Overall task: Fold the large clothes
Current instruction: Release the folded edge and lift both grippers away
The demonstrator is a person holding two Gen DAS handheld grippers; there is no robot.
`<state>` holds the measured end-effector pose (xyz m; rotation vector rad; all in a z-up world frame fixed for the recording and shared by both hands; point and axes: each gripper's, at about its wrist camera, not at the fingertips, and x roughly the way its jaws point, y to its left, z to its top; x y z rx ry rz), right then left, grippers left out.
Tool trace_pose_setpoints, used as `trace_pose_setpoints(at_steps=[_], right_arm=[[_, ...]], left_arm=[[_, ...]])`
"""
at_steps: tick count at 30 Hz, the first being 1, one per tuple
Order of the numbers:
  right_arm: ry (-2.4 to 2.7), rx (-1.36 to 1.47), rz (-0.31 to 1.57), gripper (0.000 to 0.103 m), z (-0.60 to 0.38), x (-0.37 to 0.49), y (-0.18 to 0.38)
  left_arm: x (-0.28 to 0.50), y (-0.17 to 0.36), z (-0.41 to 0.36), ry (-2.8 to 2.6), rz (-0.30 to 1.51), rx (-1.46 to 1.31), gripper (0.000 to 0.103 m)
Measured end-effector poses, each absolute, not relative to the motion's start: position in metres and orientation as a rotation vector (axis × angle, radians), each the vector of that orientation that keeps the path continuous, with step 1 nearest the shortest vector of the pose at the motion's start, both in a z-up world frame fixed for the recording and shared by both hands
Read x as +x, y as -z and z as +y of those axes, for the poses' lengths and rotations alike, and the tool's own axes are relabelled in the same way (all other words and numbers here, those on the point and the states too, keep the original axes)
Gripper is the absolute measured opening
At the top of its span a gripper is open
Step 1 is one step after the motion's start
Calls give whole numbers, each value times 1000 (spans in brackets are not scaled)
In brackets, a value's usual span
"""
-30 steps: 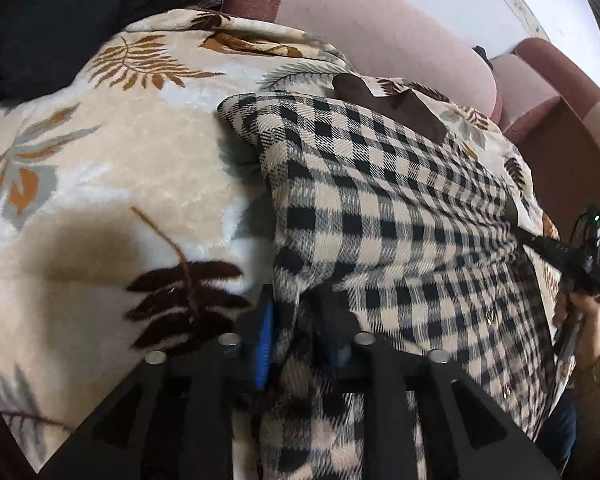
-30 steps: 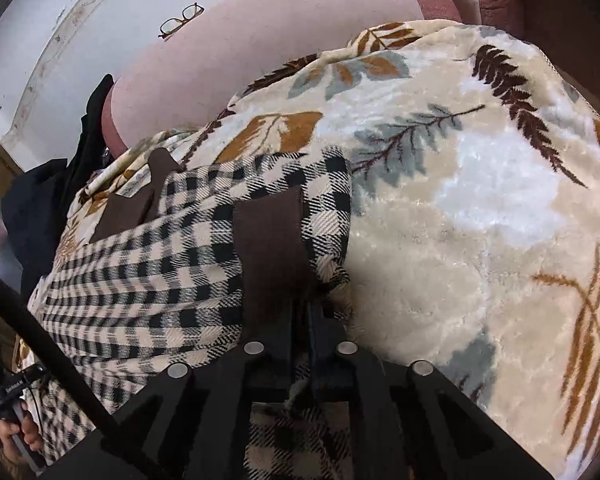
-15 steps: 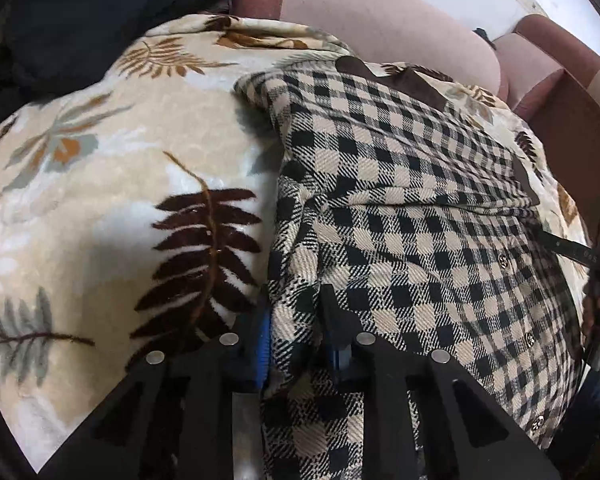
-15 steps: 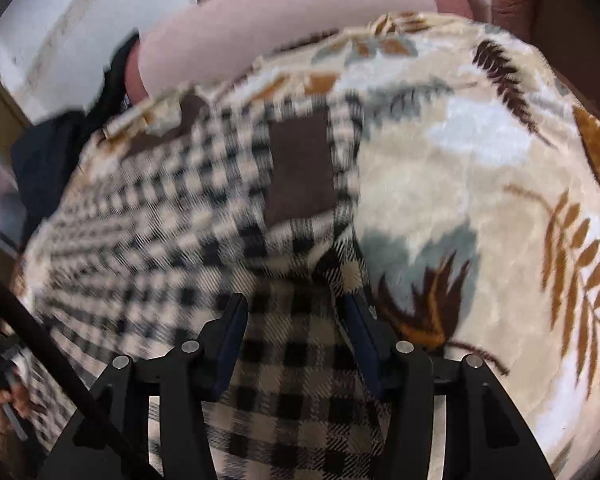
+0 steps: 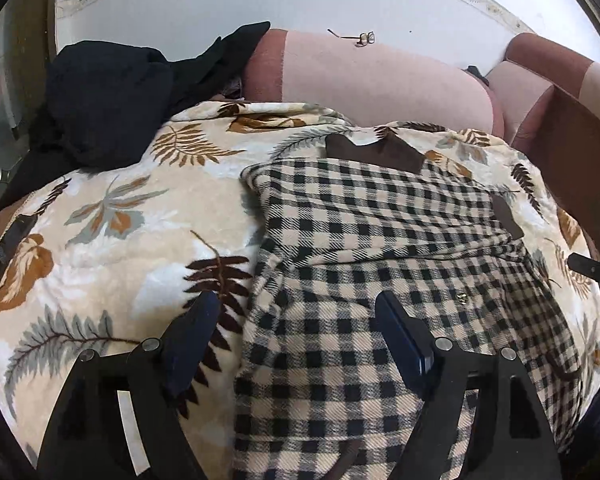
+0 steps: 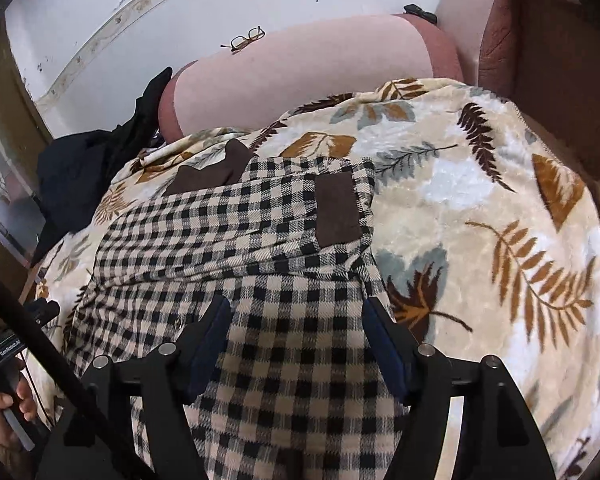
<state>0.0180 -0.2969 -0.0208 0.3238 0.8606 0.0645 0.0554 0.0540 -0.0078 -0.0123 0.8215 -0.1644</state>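
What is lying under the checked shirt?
The checked shirt lies on a leaf-print blanket, which shows around its edges. What the blanket covers beneath the shirt is hidden; a pink sofa back rises behind.

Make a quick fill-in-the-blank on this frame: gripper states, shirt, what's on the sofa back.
1. Both the left gripper and the right gripper are ____, holding nothing.
2. The checked shirt lies on a blanket printed with ____.
3. A pair of ____ rests on top of the pink sofa backrest.
4. The patch on the shirt's sleeve is ____ in colour.

Missing words: open; leaves; glasses; brown
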Motion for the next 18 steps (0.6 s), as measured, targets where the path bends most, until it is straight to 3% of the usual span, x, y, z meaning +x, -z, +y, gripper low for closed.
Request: trace_pose_setpoints(at_steps=[18], right_arm=[[-20, 287, 855, 72, -274, 4, 9]], left_arm=[[51, 6, 46, 240, 818, 6, 79]])
